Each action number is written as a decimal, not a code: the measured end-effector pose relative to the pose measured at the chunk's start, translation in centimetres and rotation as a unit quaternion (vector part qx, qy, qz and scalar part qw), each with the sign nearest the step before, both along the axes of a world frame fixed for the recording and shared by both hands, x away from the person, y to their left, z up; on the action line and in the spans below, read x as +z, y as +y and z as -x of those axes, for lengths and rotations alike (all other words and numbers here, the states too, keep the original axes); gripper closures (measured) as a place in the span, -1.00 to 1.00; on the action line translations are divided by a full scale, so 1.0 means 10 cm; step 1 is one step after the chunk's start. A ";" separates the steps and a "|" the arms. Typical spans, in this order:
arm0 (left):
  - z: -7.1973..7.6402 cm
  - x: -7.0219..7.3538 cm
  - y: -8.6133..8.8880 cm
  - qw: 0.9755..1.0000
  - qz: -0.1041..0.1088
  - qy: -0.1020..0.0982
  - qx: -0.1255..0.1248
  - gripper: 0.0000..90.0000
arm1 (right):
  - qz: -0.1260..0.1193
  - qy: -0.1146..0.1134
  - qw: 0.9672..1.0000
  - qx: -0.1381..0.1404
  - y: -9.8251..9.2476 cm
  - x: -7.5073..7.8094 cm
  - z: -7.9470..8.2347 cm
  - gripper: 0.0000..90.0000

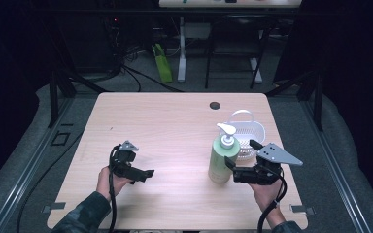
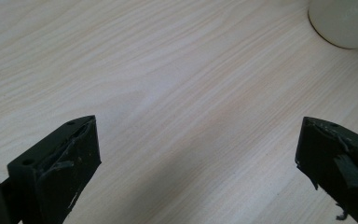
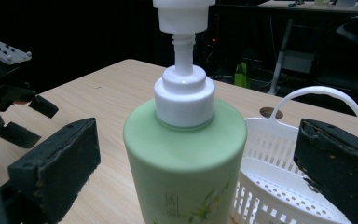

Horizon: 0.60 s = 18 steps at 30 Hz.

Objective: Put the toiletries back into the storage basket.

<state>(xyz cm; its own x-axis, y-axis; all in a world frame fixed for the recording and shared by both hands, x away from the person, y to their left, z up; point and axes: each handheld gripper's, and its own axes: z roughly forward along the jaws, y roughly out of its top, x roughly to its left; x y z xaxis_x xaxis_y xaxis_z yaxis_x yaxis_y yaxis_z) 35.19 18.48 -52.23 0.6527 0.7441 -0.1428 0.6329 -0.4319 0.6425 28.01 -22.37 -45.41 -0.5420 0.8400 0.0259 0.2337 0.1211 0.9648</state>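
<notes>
- Dark surroundings close in on a pale wood-grain table, with desk legs, cables and a green bag on the floor beyond its far edge.
- At the left, the left hand-held gripper hangs low over bare wood, well apart from everything else; its two black jaws stand wide apart with nothing between them, as its own view shows plainly.
- Moving right, the tall pale-green plastic pump bottle with a white dispenser head stands upright on the right half of the table; its rounded base just peeks into the top corner of the left gripper view.
- Just behind and to the right of the bottle, a small white plastic basket with slotted walls and an arched handle sits close by; whether the two touch I cannot tell.
- Farthest right, the right hand-held gripper is level with the bottle's body, jaws spread on either side of it and not yet closed on it.
- Handling, as I judge it: the bottle looks stiff-walled and smooth, so likely a bit slippery, and fairly heavy if full. The thin pump neck seems the weak point and a poor place to grip. The broad cylindrical body below the shoulder looks the safest place, squeezed squarely to keep it from tipping.
</notes>
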 end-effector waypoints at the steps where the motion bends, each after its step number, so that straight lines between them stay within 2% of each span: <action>1: 0.00 0.00 0.00 1.000 0.000 0.000 -0.001 -1.00 | -0.001 -0.002 1.000 0.000 0.01 0.00 -0.01 -1.00; 9: 0.00 -0.01 -0.01 1.000 0.001 0.002 -0.002 -1.00 | -0.023 -0.014 1.000 -0.001 0.11 0.03 -0.11 -1.00; 12: 0.00 -0.01 0.00 1.000 0.013 -0.001 -0.004 -1.00 | -0.030 -0.020 0.999 -0.005 0.15 0.05 -0.15 -0.98; 16: 0.00 0.00 0.01 1.000 0.016 -0.002 -0.006 -1.00 | -0.044 -0.031 0.999 -0.007 0.18 0.05 -0.19 -0.80; 17: 0.00 0.00 0.01 1.000 0.014 -0.001 -0.008 -1.00 | -0.054 -0.032 0.998 -0.003 0.19 0.05 -0.19 -0.64; 18: 0.00 0.00 0.01 1.000 0.014 0.001 -0.007 -1.00 | -0.054 -0.032 0.998 -0.003 0.19 0.05 -0.19 -0.64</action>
